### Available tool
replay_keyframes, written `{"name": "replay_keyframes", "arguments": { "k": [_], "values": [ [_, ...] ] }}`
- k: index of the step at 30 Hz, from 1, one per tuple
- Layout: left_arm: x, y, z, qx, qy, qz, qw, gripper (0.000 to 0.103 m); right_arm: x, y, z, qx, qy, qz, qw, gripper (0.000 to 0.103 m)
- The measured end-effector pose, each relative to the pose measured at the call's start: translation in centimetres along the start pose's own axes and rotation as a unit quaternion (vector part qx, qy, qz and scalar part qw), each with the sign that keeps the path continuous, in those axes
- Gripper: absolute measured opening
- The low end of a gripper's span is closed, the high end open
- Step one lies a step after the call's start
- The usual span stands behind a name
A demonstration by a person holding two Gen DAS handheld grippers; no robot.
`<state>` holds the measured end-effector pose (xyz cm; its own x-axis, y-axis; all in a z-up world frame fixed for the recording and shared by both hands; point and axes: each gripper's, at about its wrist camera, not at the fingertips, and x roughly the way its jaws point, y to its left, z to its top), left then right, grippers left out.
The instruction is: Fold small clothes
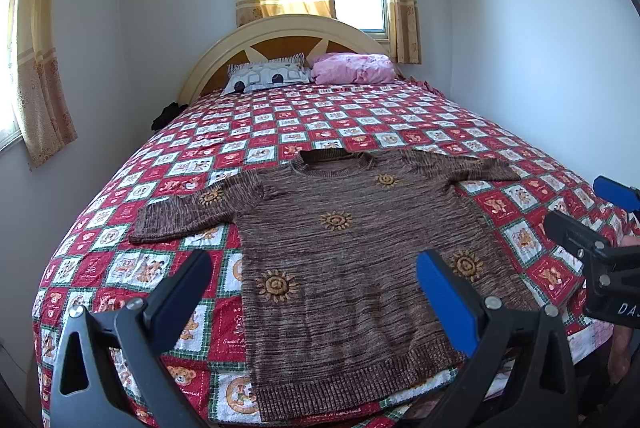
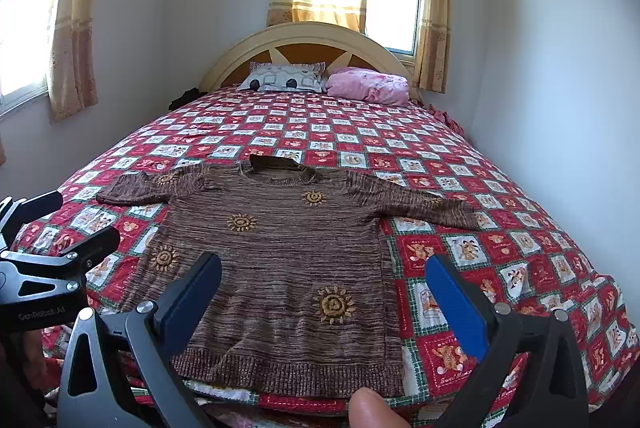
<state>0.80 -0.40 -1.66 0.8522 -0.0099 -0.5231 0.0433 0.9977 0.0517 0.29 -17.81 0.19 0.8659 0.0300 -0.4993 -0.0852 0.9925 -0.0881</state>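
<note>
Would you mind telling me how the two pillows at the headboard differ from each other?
The grey-and-white pillow has a geometric pattern with dark round spots, while the pink pillow is plain pink with faint markings. The grey-and-white pillow looks flatter with a frilled edge; the pink pillow looks puffier and rumpled. Both lie side by side against the headboard.

Sweater (image 1: 352, 248) lies on bed (image 1: 120, 268), pillows (image 1: 268, 75) behind it.
</note>
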Motion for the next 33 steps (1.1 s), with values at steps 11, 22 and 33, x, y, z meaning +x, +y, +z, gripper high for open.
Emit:
{"name": "replay_keyframes", "arguments": {
  "k": [11, 22, 33],
  "values": [
    [0.09, -0.02, 0.03, 0.0, 0.001, 0.0, 1.0, 0.103, 0.19, -0.13, -0.26, -0.001, 0.001, 0.002, 1.0, 0.102],
    [0.57, 0.08, -0.01, 0.002, 0.0, 0.001, 1.0, 0.103, 0.35, -0.14, -0.3, -0.001, 0.004, 0.003, 1.0, 0.102],
    [0.56, 0.07, -0.03, 0.002, 0.001, 0.001, 1.0, 0.103, 0.27, -0.11, -0.32, -0.002, 0.004, 0.004, 1.0, 0.102]
  ]
}}
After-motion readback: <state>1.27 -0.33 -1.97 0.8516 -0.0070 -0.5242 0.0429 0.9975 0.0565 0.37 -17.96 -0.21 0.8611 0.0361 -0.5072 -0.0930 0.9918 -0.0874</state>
